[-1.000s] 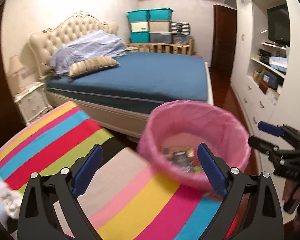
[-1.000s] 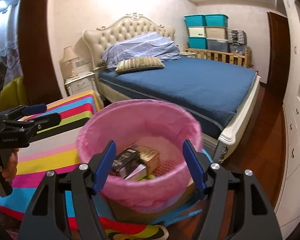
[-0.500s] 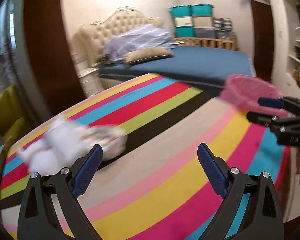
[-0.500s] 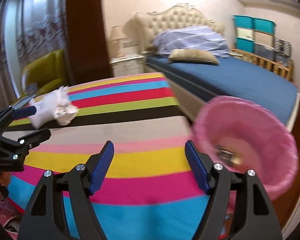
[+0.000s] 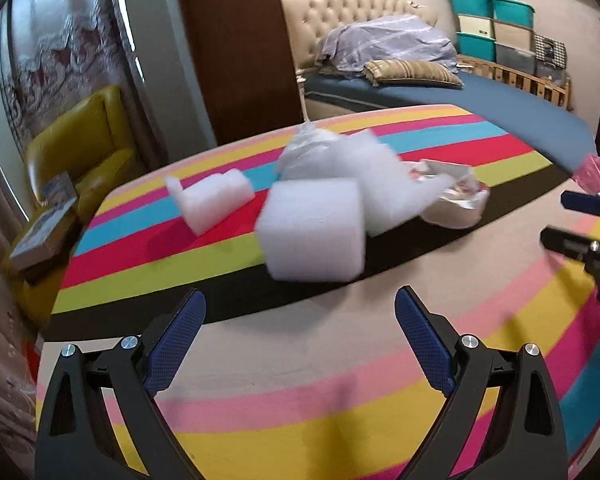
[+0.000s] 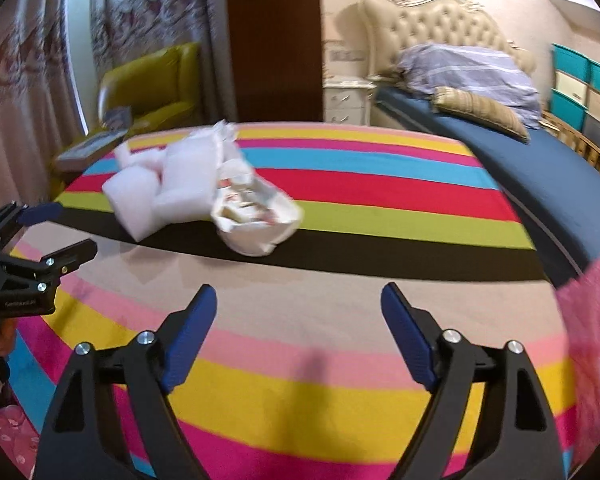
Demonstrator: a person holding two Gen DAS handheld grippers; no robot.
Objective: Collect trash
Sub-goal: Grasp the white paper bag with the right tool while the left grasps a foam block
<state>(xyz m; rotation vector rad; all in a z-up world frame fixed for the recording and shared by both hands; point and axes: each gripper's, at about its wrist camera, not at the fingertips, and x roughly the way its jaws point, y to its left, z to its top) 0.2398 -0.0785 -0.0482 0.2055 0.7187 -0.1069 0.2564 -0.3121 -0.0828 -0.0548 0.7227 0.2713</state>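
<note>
Both grippers, left (image 5: 298,326) & right (image 6: 298,320), spread, empty | swung from pink bin (image 6: 592,320) to foam block (image 5: 312,230) | next pickup lined up

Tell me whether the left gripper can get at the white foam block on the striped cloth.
Probably yes: the left gripper is open, facing the white foam block, with only bare striped cloth between.

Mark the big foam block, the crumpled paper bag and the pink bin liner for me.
foam block (image 5: 314,230), left wrist view, front face.
crumpled paper bag (image 6: 256,220), right wrist view, white side below its open mouth.
pink bin liner (image 6: 590,320), right wrist view, outer plastic at right edge.
</note>
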